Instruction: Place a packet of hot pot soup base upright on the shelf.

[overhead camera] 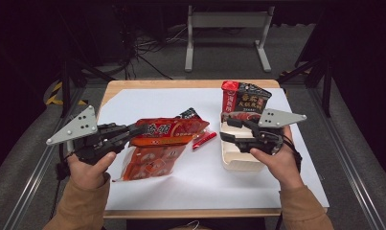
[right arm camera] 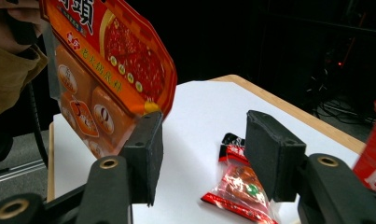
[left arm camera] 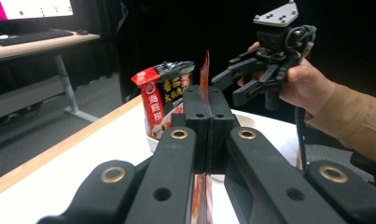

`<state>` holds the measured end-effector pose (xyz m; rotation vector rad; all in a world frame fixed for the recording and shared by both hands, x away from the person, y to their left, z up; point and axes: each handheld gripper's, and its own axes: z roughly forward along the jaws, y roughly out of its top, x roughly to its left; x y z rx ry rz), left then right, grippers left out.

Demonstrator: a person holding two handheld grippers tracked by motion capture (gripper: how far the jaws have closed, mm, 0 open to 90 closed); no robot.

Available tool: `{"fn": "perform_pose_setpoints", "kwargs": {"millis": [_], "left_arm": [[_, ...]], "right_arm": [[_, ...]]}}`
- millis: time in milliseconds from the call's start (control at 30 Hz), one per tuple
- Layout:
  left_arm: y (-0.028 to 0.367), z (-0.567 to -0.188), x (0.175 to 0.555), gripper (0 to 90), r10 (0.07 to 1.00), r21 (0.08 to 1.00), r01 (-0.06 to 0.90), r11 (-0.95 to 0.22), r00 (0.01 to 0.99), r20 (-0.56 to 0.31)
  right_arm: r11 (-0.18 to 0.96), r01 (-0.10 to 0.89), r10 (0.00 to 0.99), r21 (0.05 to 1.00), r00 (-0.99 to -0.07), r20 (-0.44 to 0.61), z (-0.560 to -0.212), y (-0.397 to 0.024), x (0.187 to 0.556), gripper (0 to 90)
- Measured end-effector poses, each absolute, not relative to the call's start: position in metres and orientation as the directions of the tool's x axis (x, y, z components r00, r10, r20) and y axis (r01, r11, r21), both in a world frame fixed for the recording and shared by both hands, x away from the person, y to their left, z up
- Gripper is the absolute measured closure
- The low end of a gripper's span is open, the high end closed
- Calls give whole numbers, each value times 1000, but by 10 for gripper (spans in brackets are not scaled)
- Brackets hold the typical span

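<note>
At the left of the desk (overhead camera: 133,196), we hold the left tongs (left arm camera: 208,116) clamped flat on the edge of the large orange printed plastic food pouch (overhead camera: 169,130), which hangs above the white sheet with its lower clear-windowed part (overhead camera: 150,163) drooping onto it. The pinch sits on a thin margin: we judge that a tug or twist could let the slick film slide out or tear at the seam. Further right, a small red sauce sachet (right arm camera: 239,186) lies loose on the sheet, near enough for the pouch to sweep it aside. The right tongs (overhead camera: 229,129) stand parted and empty, above the white rectangular tray (overhead camera: 238,160), whose red-and-black printed wrapper (overhead camera: 243,101) stands upright behind it. The pouch face shows red panels, yellow script and round food pictures.
</note>
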<state>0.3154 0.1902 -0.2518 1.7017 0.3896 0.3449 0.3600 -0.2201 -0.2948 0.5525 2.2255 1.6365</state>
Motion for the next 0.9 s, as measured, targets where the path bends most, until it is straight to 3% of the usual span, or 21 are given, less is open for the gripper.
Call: {"fn": "perform_pose_setpoints", "kwargs": {"millis": [667,900], "left_arm": [[160,-252,321,900,381,988,56,-142,925,3],[154,-253,322,900,367,991,48,-127,930,3]], "right_arm": [[234,91,387,968,-922,-7,-297,-185,365,455],[251,67,352,966,-935,-27,-298,-176,365,537]]}}
